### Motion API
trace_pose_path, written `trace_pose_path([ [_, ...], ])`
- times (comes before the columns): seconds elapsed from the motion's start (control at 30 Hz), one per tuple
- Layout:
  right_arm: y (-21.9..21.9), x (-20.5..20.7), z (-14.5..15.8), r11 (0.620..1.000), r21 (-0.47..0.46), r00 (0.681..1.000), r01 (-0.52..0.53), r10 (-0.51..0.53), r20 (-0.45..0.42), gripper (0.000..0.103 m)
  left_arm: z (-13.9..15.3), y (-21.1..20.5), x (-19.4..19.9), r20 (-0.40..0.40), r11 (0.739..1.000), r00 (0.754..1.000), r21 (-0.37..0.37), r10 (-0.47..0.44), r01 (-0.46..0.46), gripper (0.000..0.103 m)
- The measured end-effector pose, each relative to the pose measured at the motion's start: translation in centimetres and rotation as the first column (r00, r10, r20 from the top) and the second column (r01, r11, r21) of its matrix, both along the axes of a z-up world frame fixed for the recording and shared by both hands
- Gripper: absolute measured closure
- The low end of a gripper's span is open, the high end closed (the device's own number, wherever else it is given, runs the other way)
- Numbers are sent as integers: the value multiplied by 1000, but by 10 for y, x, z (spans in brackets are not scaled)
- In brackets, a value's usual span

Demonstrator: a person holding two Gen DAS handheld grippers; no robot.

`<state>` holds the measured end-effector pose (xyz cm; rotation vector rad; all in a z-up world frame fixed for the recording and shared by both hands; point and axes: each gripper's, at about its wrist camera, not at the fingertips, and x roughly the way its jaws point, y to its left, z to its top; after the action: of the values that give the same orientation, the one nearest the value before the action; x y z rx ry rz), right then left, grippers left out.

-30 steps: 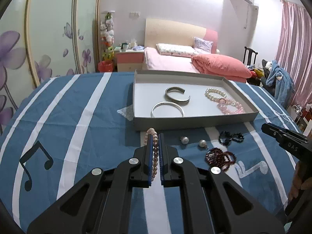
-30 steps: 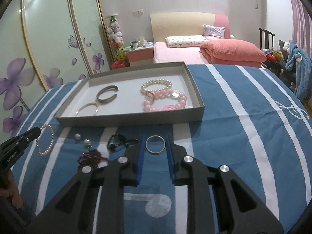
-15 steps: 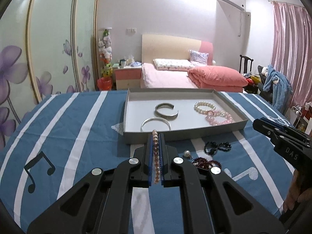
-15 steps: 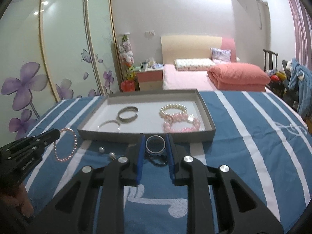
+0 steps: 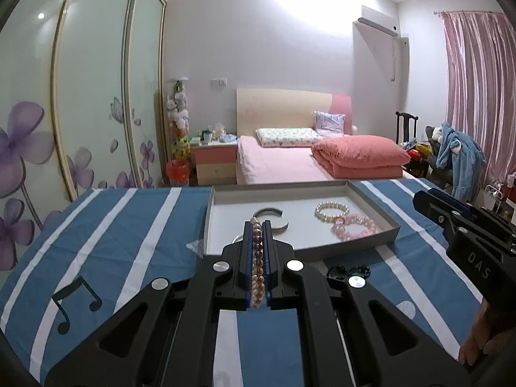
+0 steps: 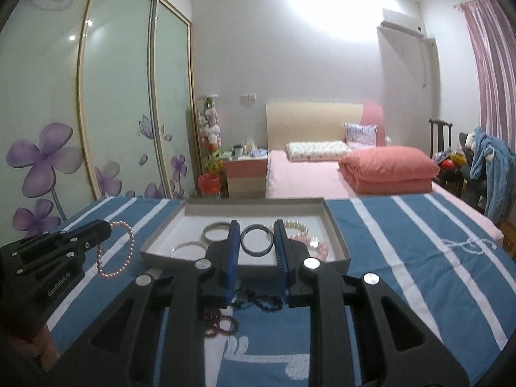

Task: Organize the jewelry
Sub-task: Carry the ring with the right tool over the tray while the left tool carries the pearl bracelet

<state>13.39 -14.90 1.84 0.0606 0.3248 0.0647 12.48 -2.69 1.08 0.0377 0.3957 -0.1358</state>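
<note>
Both tools have risen since the earlier frames, so the grey tray now sits lower in each view and more of the bedroom wall shows above it

Left wrist view: left tool point(image 5: 257, 225) with its jaws nearly together, clamped on a pink pearl bracelet point(image 5: 257, 258) that runs lengthwise between the blue pads. Beyond the tips lies the grey tray point(image 5: 374, 206) on the blue striped desk cloth point(image 5: 129, 225); inside it are an open silver cuff point(image 5: 274, 217), a white pearl bracelet point(image 5: 332, 211) and, touching that, a pink bead bracelet point(image 5: 356, 229). Dark bead bracelets point(image 5: 346, 271) lie on the cloth just in front of the tray. At right, the right tool point(image 5: 429, 201) enters the frame.

Right wrist view: right tool point(image 6: 257, 237) at a narrow opening, holding a dark ring-shaped bangle point(image 6: 257, 241) by its two sides, in front of the tray point(image 6: 337, 235). At left, the left tool point(image 6: 104, 230) with the pink pearl bracelet point(image 6: 121, 251) hanging from its tip as a loop over the cloth, beside the tray's left wall
</note>
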Motion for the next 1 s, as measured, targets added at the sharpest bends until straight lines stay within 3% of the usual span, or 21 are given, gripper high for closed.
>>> trace_pose_path([
  [0.4, 2, -10, 17, 999, -23, 990, 47, -44, 133, 81, 10, -9, 3, 62, 1000, 998, -4, -3, 3, 97],
  [0.77, -4, 17, 19, 998, -17, 991, 56, -53, 125, 81, 10, -14, 26, 58, 1000, 998, -16, -8, 9, 97],
  [1.0, -14, 56, 10, 998, 7, 996, 60, -60, 71, 81, 6, -15, 56, 42, 1000, 999, -19, -10, 11, 97],
])
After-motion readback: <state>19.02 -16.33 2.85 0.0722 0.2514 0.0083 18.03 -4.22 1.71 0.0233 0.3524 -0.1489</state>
